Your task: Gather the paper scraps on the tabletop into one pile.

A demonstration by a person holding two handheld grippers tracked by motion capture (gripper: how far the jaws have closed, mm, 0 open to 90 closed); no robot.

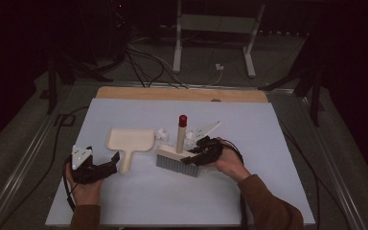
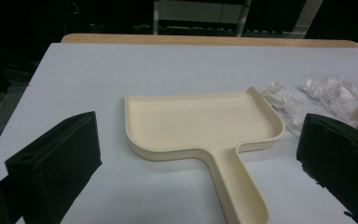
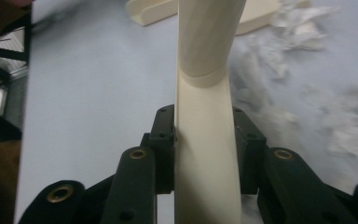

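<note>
- Right gripper (image 1: 196, 155): lower centre-right of the high view. Its jaws are clamped on the cream base of the brush (image 1: 178, 154); the right gripper view shows both pads pressed against the brush body (image 3: 205, 154).
- Brush: bristles rest on the table (image 1: 249, 191); the handle stands upright, capped in red.
- Left gripper (image 1: 106, 162): lower left of the high view, jaws spread wide with nothing between the pads.
- Dustpan (image 2: 200, 128): centre of the left gripper view, flat on the table, handle lying between the spread jaws without contact.
- Crumpled paper scraps (image 2: 307, 95): upper right of that view, just beside the dustpan.
</note>
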